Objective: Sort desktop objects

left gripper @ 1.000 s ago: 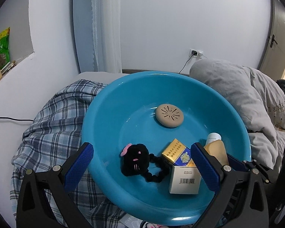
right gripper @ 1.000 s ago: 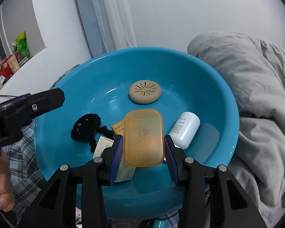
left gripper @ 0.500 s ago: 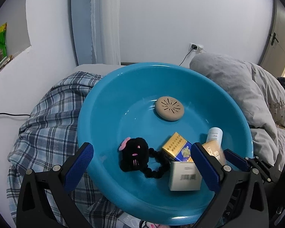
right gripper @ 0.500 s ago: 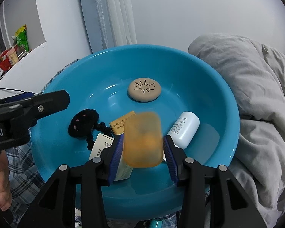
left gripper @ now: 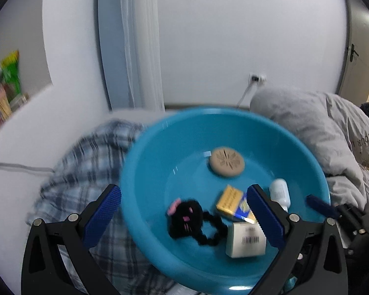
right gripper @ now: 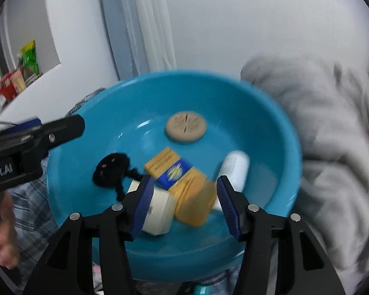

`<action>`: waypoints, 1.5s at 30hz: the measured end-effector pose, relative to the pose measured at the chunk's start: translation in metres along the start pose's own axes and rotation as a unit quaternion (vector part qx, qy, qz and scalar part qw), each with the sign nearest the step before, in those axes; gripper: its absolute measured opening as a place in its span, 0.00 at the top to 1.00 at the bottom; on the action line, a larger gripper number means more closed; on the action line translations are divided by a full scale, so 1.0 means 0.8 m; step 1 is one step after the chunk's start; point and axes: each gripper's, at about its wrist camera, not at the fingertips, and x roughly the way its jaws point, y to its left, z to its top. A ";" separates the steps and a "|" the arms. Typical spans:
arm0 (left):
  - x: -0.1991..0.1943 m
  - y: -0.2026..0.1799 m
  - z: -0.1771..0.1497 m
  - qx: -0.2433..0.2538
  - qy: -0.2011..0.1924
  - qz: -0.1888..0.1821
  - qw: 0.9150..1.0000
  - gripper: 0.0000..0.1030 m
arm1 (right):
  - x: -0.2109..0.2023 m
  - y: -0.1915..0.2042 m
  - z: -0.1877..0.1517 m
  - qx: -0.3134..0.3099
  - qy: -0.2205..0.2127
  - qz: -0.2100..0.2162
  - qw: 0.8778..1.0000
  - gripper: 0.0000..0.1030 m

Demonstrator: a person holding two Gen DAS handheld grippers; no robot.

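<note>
Right wrist view first: the right gripper (right gripper: 183,199) has its blue-padded fingers spread, and the translucent orange rounded plastic case (right gripper: 194,202) lies between them but apart from both pads, blurred and tilted, leaning on the white cardboard box (right gripper: 157,212) near the front edge of the round blue plastic basin (right gripper: 278,132). My judgement is that the step in hand is dropping the orange case into the basin, which looks done or all but done; the next move calls for drawing this gripper back clear of the rim and going for another item to sort. Just beyond the case lies the yellow and blue small carton (right gripper: 171,167), its print too blurred to read, with the white cylindrical bottle (right gripper: 235,168) to its right and the black plush toy with a braided cord (right gripper: 112,169) to its left. Farther in, toward the basin's back, rests the tan round disc with a leaf-like cutout pattern (right gripper: 185,127). In the left wrist view the left gripper (left gripper: 184,215) hangs wide open and empty over the basin's near edge; the white box there shows a barcode (left gripper: 251,239). Beyond the basin's right edge the grey quilt (left gripper: 332,137) bears letters reading roughly "AS YOUR", and the left gripper's body in the right view carries partial lettering ending in "AI".
</note>
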 end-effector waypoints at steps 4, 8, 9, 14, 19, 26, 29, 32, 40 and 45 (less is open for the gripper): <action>-0.029 0.002 0.009 0.004 -0.058 0.003 0.998 0.00 | -0.036 0.008 0.016 -0.022 -0.049 -0.014 0.998 0.44; -0.048 0.008 0.018 -0.004 -0.081 -0.007 0.997 0.00 | -0.069 0.004 0.029 -0.012 -0.086 -0.018 0.996 0.38; -0.052 0.009 0.020 -0.007 -0.084 -0.009 0.996 0.00 | -0.076 0.003 0.032 -0.014 -0.093 -0.024 0.995 0.38; -0.080 0.011 0.030 -0.005 -0.117 -0.007 0.993 0.00 | -0.103 -0.006 0.045 -0.006 -0.123 -0.042 0.991 0.28; -0.091 0.014 0.034 0.014 -0.139 0.038 0.989 0.00 | -0.128 -0.015 0.054 0.002 -0.141 -0.054 0.989 0.28; -0.129 0.024 0.045 -0.008 -0.170 0.009 0.985 0.00 | -0.167 -0.019 0.062 0.010 -0.179 -0.064 0.982 0.27; -0.147 0.019 0.050 0.001 -0.185 0.009 0.983 0.00 | -0.182 -0.021 0.065 0.012 -0.195 -0.070 0.978 0.22; -0.172 0.020 0.054 -0.001 -0.209 0.013 0.978 0.00 | -0.198 -0.024 0.067 0.013 -0.214 -0.079 0.974 0.18; -0.222 0.026 0.061 -0.006 -0.241 -0.004 0.971 0.00 | -0.248 -0.033 0.070 0.029 -0.267 -0.095 0.958 0.01; -0.245 0.026 0.065 -0.004 -0.237 -0.012 0.972 0.00 | -0.277 -0.039 0.068 0.049 -0.291 -0.101 0.950 0.01</action>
